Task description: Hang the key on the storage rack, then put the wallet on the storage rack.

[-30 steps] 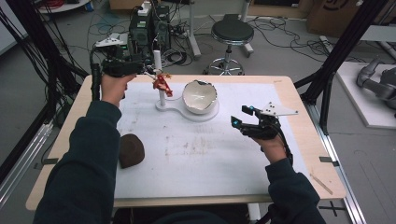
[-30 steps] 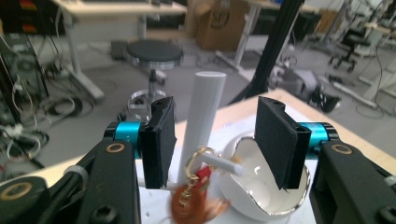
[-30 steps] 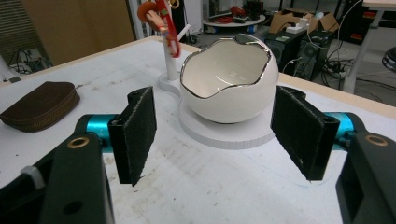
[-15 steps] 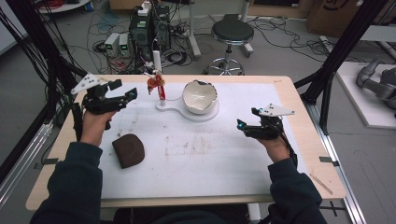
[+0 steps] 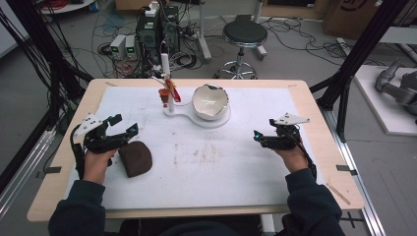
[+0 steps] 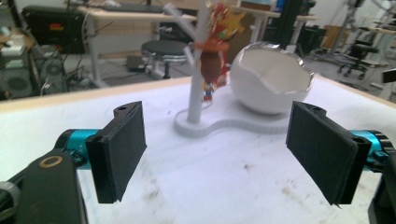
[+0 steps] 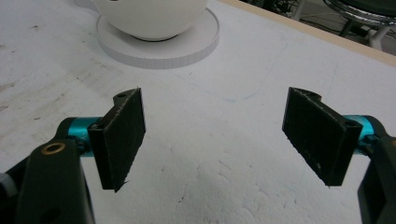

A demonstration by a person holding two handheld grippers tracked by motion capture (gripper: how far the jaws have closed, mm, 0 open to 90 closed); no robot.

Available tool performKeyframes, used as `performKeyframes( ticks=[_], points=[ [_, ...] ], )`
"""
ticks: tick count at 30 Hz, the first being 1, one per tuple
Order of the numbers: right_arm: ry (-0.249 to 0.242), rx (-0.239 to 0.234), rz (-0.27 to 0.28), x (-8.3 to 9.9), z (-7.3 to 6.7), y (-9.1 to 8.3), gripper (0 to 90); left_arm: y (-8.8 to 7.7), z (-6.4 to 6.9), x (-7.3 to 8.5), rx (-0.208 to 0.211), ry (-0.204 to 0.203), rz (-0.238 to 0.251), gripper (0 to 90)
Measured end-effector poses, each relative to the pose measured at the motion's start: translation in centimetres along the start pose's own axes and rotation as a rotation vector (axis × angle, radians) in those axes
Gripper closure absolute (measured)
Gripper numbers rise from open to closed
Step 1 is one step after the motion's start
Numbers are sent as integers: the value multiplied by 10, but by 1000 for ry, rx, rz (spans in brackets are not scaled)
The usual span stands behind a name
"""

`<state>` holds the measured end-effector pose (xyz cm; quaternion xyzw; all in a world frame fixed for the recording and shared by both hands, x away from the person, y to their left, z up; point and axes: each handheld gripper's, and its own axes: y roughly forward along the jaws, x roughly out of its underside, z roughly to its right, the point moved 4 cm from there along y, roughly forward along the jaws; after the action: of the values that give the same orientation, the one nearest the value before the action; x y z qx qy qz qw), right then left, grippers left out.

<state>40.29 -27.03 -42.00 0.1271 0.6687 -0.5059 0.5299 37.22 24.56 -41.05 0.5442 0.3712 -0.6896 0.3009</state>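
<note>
White foam-like sheet (image 5: 206, 167) covers most of the wooden table (image 5: 314, 98); scuff marks show near its middle. Left gripper (image 5: 123, 132) sits low at the table's left side, held in the person's left hand (image 5: 96, 162). Its jaws have just been opening and now stand wide apart, nothing between them. Just beside its tips, possibly touching, lies a dark brown lump (image 5: 135, 158); its material is hard to make out from the high view.

Right gripper (image 5: 259, 138) hovers near the right side, well apart from the lump. Its jaws have just been opening too, now spread wide over bare sheet, holding nothing.

Far side, centre: white stand (image 5: 196, 117) with a flat figure-eight base. One end carries a white broken-shell bowl (image 5: 210, 102), jagged rim. Other end bears a thin branched post with a small red-and-brown figure (image 5: 168, 91) hanging on it.

Left gripper view: figure (image 6: 212, 65) blurred, details unreadable, post top cut off by the frame. Right gripper view: bowl (image 7: 149, 16) cropped at the top edge, its rim out of frame.
</note>
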Motion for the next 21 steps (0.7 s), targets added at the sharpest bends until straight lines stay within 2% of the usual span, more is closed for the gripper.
performKeyframes(
  ticks=[2, 7, 16, 19, 21],
  points=[
    [2, 1, 0, 2, 0, 0, 217, -3, -2, 3, -12, -20, 2, 195],
    [6, -4, 6, 4, -1, -1, 217, -4, -6, 7, -1, -47, -2, 193],
    [-6, 0, 19, 1, -5, 0, 217, -7, -2, 7, 11, -48, -21, 194],
    [4, -7, 29, 0, -3, -2, 218, -6, -2, 8, 19, -43, -36, 194],
    [6, -1, 24, 1, -2, -1, 218, -7, -3, 9, 20, -55, -39, 193]
  ],
)
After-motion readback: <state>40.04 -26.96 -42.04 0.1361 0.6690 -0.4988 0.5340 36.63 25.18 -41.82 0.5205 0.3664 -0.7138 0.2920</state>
